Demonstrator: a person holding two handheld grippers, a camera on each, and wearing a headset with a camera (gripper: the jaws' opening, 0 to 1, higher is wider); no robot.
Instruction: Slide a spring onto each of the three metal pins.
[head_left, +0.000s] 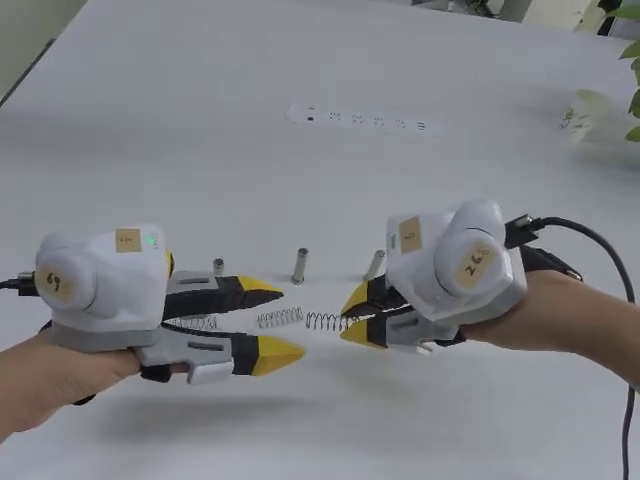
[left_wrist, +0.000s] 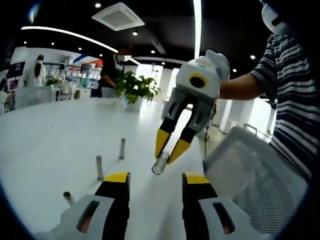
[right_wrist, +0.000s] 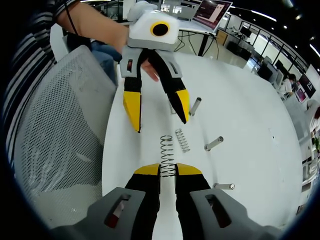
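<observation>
right gripper (head_left: 352, 315) nearly closed, pinching a coiled wire spring (head_left: 325, 321) by one end | left gripper (head_left: 265, 320) gaping, holding nothing | head view adding a loose spring (head_left: 197, 323) lying beneath left jaws | three smooth cylindrical metal pins (head_left: 299, 266) standing near the white bench (head_left: 200, 120) front edge

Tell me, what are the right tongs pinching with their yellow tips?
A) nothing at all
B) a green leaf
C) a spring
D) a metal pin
C: the right tongs are shut on one end of a spring, and the rest of its coil sticks out in front of the yellow tips.
</observation>
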